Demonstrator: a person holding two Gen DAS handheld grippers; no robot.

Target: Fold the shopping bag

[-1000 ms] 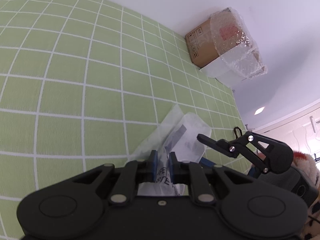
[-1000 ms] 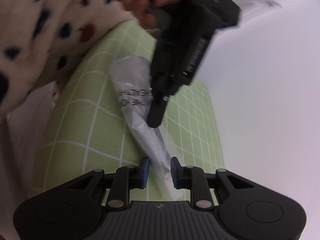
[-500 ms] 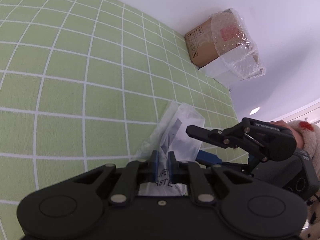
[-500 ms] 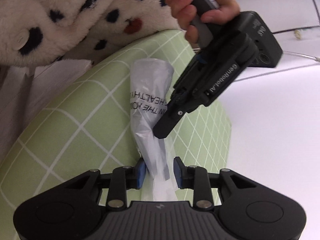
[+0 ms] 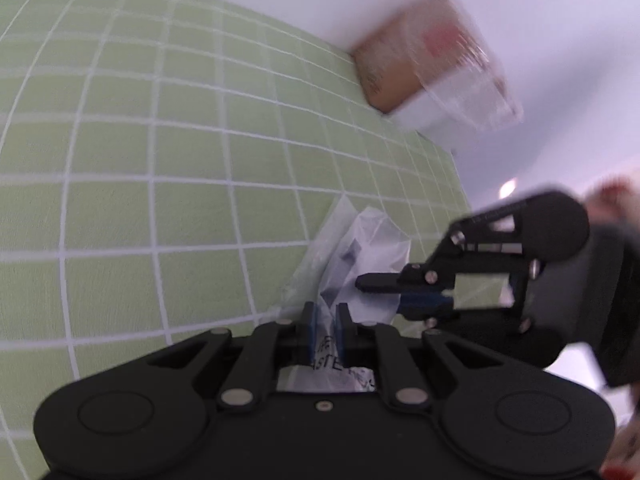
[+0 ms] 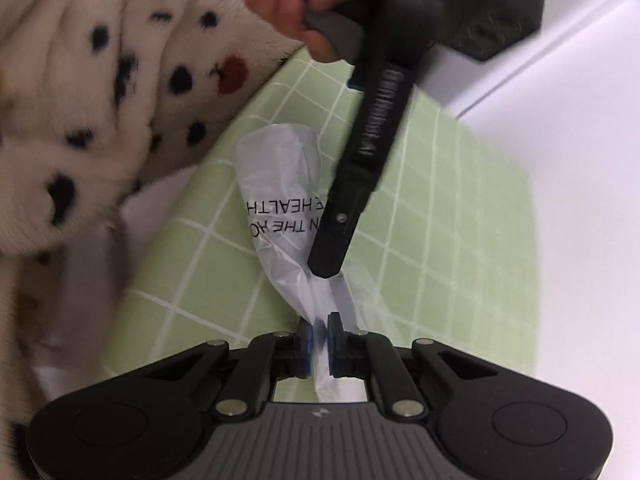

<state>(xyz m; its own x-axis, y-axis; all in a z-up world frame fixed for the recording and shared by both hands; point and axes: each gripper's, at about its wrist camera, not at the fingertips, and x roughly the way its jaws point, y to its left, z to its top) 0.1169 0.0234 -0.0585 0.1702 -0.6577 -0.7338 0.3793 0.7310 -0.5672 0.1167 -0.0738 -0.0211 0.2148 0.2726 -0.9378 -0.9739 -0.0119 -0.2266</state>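
The white shopping bag (image 6: 280,216) is lying bunched on the green checked cloth (image 5: 160,160) of the tabletop. The left gripper (image 5: 325,320) is holding the bag's printed part, its fingers nearly together on the plastic. The right gripper (image 6: 319,334) is closing its fingers on the bag's thin twisted end. A cardboard box (image 5: 400,68) is standing at the far edge.

Since a second ago my right gripper (image 6: 319,330), whose jaws gaped either side of the shopping bag (image 6: 280,184), is closing onto the bag's narrow twisted end with the plastic now between its pads, and I have swung it steeper over the green mat (image 6: 440,216).
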